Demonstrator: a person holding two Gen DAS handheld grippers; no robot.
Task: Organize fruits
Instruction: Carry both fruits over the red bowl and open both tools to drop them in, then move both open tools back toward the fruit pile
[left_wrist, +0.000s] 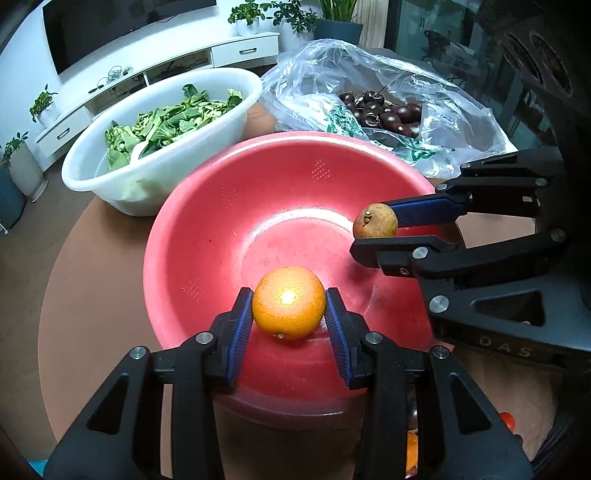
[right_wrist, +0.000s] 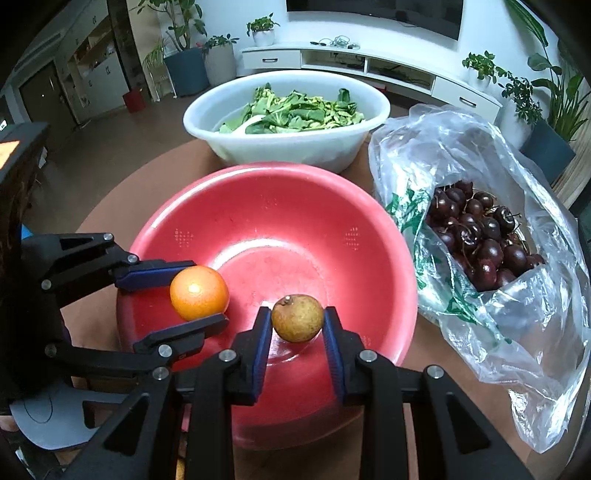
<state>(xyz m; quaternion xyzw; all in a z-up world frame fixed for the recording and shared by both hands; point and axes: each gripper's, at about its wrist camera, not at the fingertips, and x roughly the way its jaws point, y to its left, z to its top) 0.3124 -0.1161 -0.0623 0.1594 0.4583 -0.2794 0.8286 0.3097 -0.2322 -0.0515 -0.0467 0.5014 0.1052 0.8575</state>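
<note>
Nearest the left wrist camera, the left gripper (left_wrist: 289, 314) has its fingers pinching an orange (left_wrist: 288, 302), held over the near side of the red basin (left_wrist: 207, 206). The orange is close to round, so it has no real long axis; its stem scar faces down and toward the camera. Just to the right, the right gripper (right_wrist: 297, 325) has its fingers pinching a small brownish pear (right_wrist: 297, 317) over the same basin, stem end tipped up and slightly left in its own view, the short long axis roughly upright.

The step in hand looks like setting both fruits into the empty basin. To do it well, lower each close to the basin floor before spreading the fingers, and keep the two apart so neither rolls into the other.

Farther back on the table (left_wrist: 92, 277) stand a white basin of leafy greens (right_wrist: 288, 110) and a clear plastic bag of dark cherries (right_wrist: 480, 240).
</note>
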